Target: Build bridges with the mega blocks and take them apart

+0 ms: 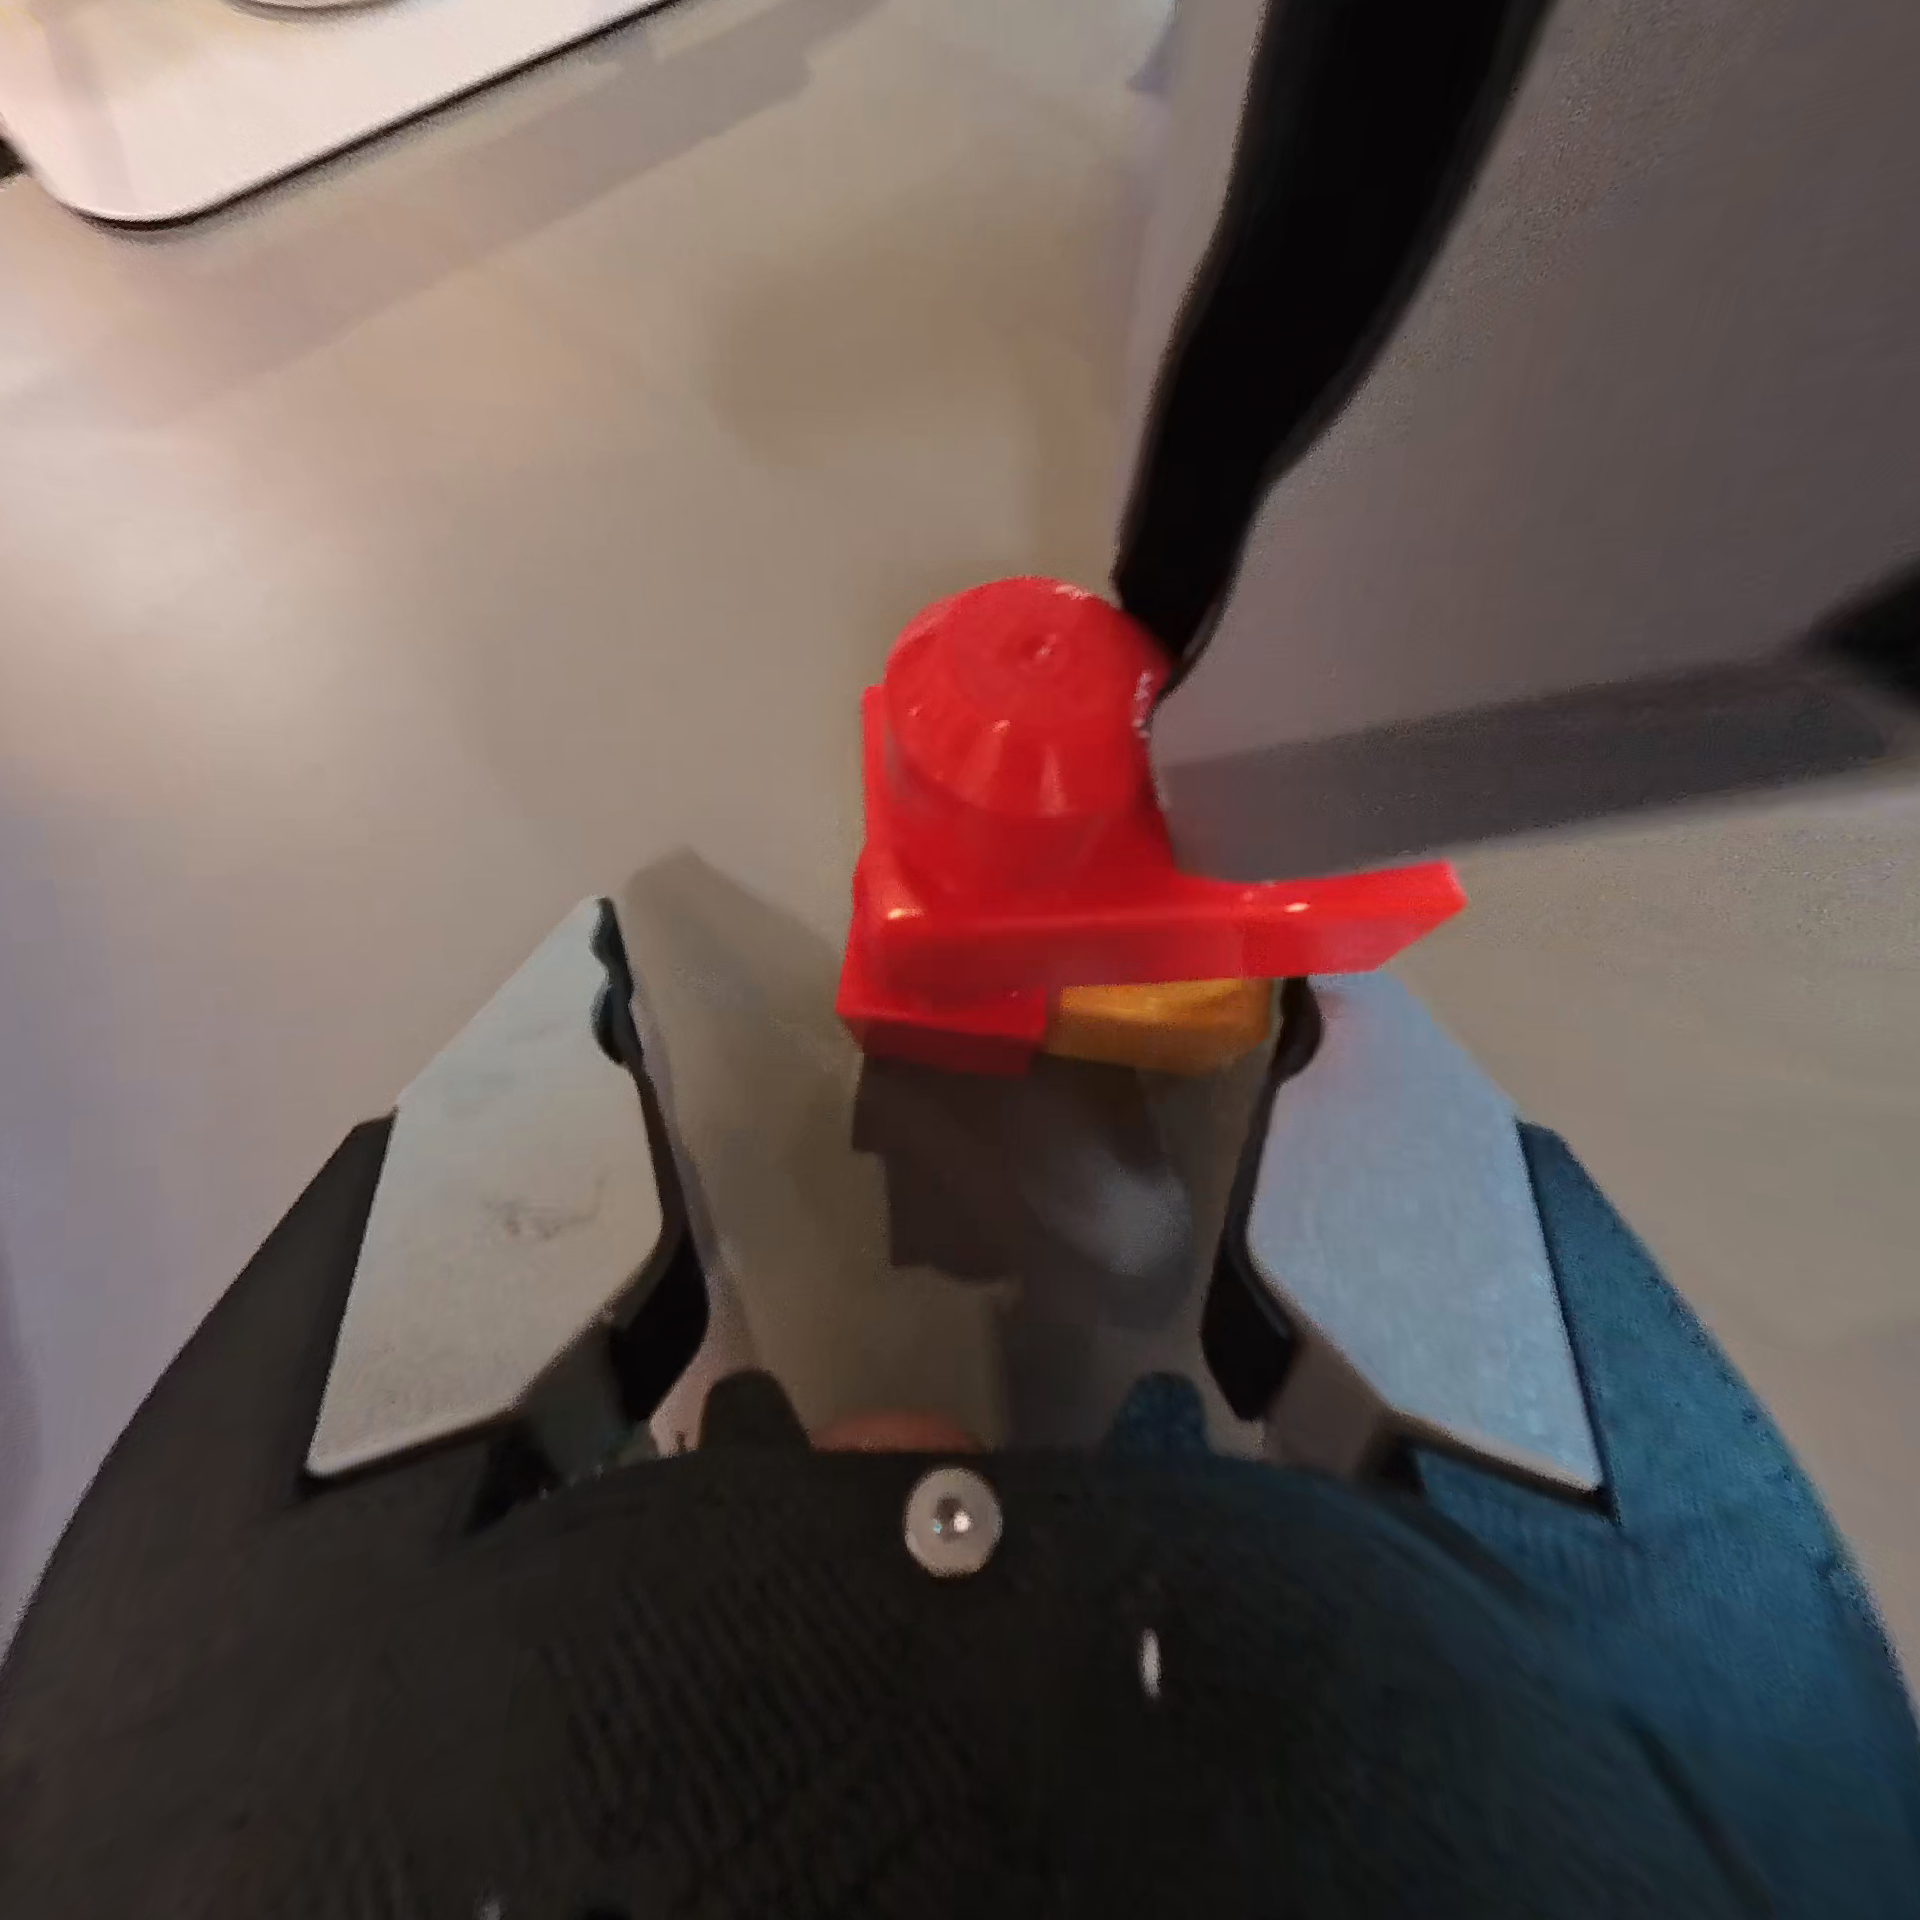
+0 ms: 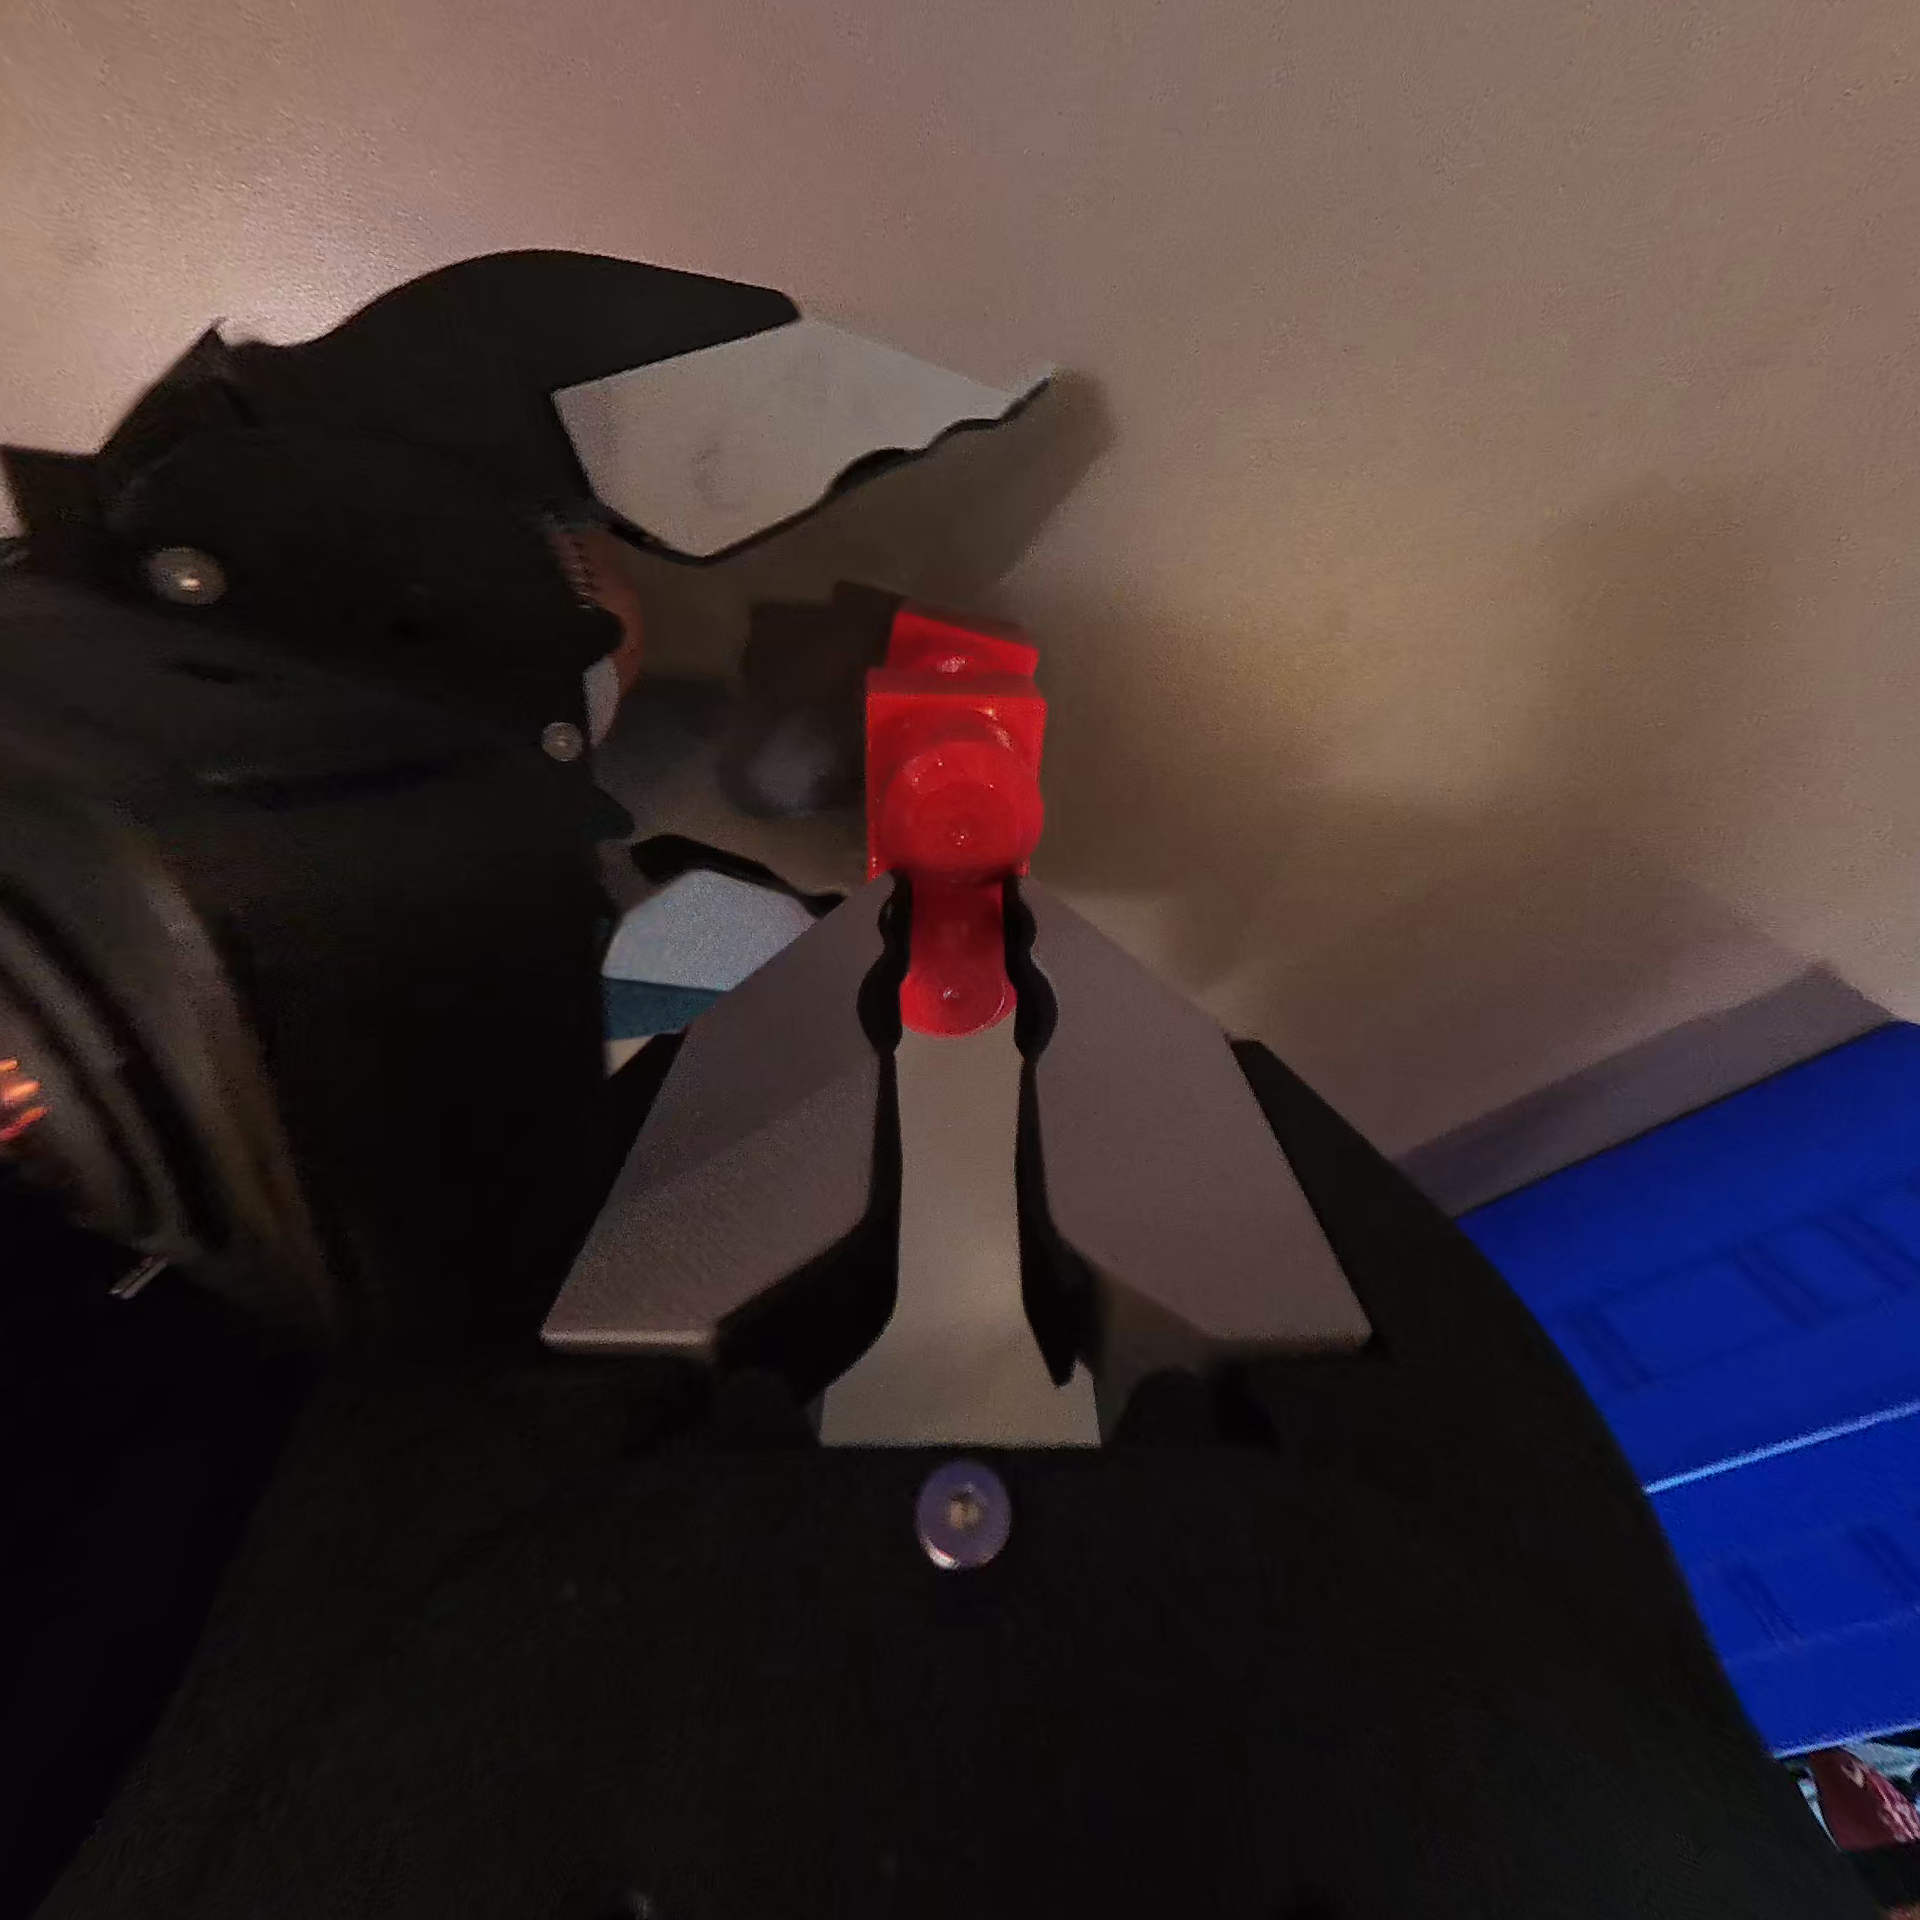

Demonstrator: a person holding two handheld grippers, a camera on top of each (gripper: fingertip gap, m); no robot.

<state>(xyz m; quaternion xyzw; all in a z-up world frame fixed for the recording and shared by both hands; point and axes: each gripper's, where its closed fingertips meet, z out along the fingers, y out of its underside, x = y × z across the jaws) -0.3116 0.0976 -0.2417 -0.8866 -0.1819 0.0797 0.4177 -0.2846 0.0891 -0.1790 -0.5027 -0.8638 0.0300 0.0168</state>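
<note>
Left wrist view: left claw is spread wide, nothing between its fingers, hovering over the grey counter. Just ahead of the tips sits the red block, a long piece with a round stud on top, tilted, its flat end sticking out to the right. Under its near edge an orange-yellow block peeks out, close against the left claw's right fingertip (contact not certain, blur). The right claw's black fingers come down from the top right and meet the red block at its far side; a grey slab of it crosses from the right edge. A white flat thing lies at the top left corner of the counter. Right wrist view: right claw is pinching the red block, fingers drawn in close on a stud at its near end, the rest of the block running away from the camera. The block is off the counter, its shadow falling to the left. The left claw shows at the left, spread, one grey pad above the block's far end and one below (neither clearly touching). A blue thing lies at the right edge, partly cut off. The orange-yellow block is hidden here.
</note>
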